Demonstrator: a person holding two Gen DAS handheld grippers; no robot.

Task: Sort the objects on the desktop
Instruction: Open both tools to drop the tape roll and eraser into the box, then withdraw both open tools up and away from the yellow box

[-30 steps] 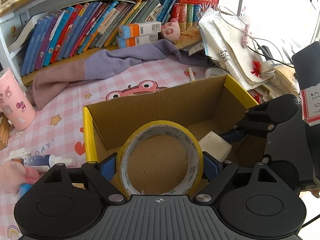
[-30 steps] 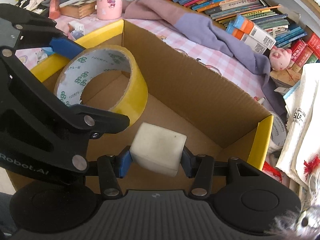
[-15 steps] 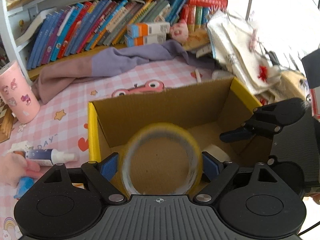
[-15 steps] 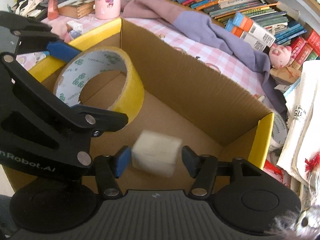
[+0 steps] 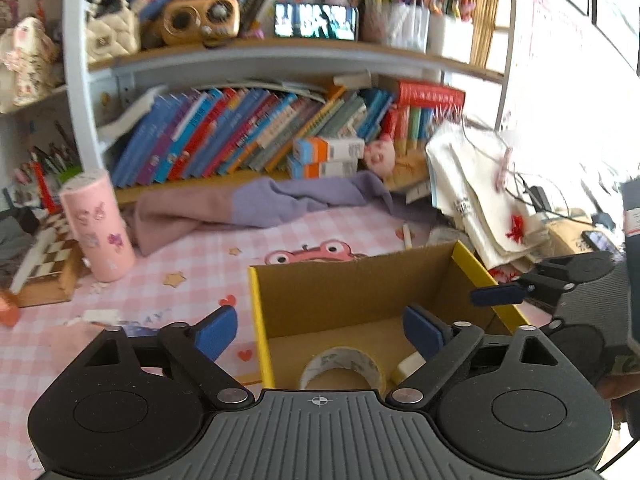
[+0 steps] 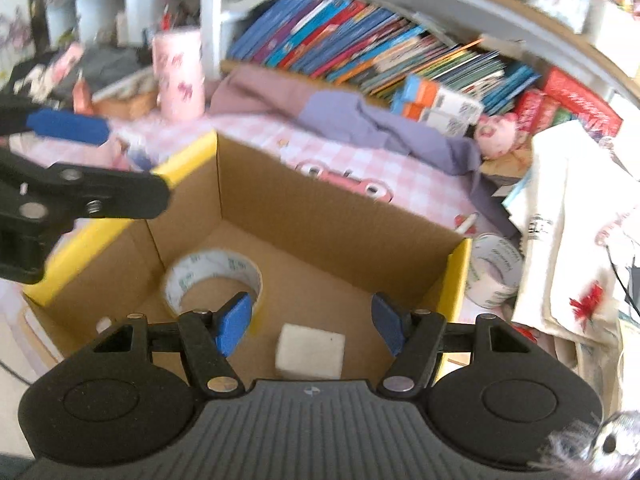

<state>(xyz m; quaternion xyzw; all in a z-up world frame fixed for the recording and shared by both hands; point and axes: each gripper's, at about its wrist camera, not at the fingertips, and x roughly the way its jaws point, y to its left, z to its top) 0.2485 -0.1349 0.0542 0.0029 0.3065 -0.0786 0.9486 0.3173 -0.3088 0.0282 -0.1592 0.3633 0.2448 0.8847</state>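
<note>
With both loads lying on the floor of the cardboard box [image 6: 304, 204], the left gripper [image 5: 320, 330] stands spread wide and empty above the box's yellow-edged rim, its jaws having just opened further; the right gripper [image 6: 312, 322] is likewise parted, its jaws having just been opening, with the white block [image 6: 310, 350] lying loose below and between the blue pads [image 6: 234, 322], touched by neither

Tape roll [image 6: 214, 280]: lies flat near the box's left wall, hole upward. Judged a stiff ring, light to moderate in weight, with a smooth and somewhat slippery outer band; best taken across its outer width, or by one pad inside the hole and one outside

White block: rests just beside the roll, apart from it. Judged light and possibly slightly yielding, like an eraser or sponge; its flat opposite faces offer a sure hold with modest pressure

Second tape roll [image 6: 494, 276]: stands outside the box against its right wall, beside a marker pen [image 6: 466, 222] on the pink checked mat [image 5: 192, 264]. Presumably among the things left to sort; the same rim hold would suit it, and the pen, thin and apt to roll, would call for a pinch at mid-length

Pink cup [image 5: 98, 226]: upright, well apart from the box
</note>
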